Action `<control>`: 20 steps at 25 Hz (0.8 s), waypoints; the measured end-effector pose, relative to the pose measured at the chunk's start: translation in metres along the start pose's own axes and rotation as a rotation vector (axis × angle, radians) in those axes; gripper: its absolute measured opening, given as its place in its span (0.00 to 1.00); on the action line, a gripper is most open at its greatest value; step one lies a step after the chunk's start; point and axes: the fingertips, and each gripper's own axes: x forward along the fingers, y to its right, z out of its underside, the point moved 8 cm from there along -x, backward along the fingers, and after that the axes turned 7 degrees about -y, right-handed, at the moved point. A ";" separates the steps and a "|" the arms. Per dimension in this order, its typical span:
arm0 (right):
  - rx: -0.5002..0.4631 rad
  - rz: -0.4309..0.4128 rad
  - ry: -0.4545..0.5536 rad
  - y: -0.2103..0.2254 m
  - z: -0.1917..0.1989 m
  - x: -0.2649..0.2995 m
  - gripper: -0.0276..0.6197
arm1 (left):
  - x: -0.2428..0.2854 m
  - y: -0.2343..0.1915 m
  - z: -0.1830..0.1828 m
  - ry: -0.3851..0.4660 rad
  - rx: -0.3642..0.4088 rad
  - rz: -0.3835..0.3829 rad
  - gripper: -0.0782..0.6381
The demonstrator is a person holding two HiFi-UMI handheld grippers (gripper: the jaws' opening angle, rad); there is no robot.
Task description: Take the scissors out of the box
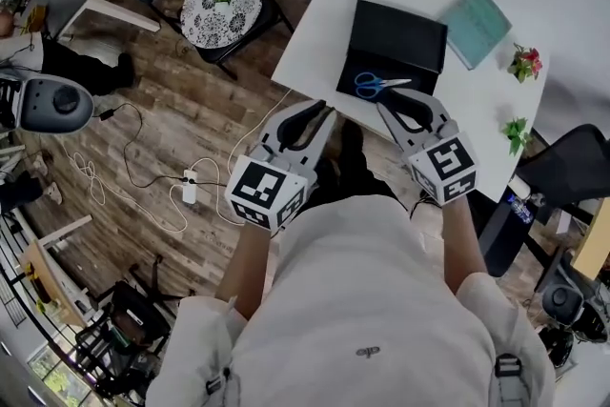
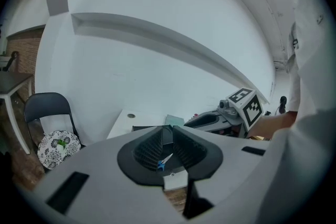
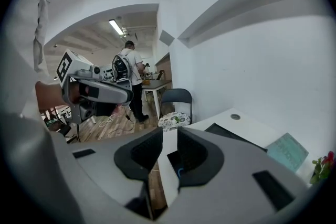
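Two grippers are hovering at the near edge of the white table (image 1: 319, 43), both pointing toward the black box (image 1: 400, 33) that is lying open on it. Blue-handled scissors (image 1: 381, 85) are lying flat inside that box, close to its near wall, with the handle loops toward the left of the head view and the closed blades pointing right. The left gripper (image 1: 320, 112) is holding its jaws spread with nothing between them; the scissors are showing only far off through the gap. The right gripper (image 1: 405, 105) is likewise keeping its jaws wide apart and empty, just short of the box's near wall and nearer the scissors than the left one. The scissors are probably light and rigid, with smooth metal blades that are likely to be slipping under the pads, so the plastic handles or the thicker part by the pivot are looking like the better place to pinch. Because they are lying flat on the box floor, one jaw may be needing to slide under an edge.
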 end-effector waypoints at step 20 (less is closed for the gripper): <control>-0.250 -0.138 -0.244 0.041 0.035 0.087 0.19 | 0.035 -0.023 -0.015 -0.044 -0.080 -0.117 0.21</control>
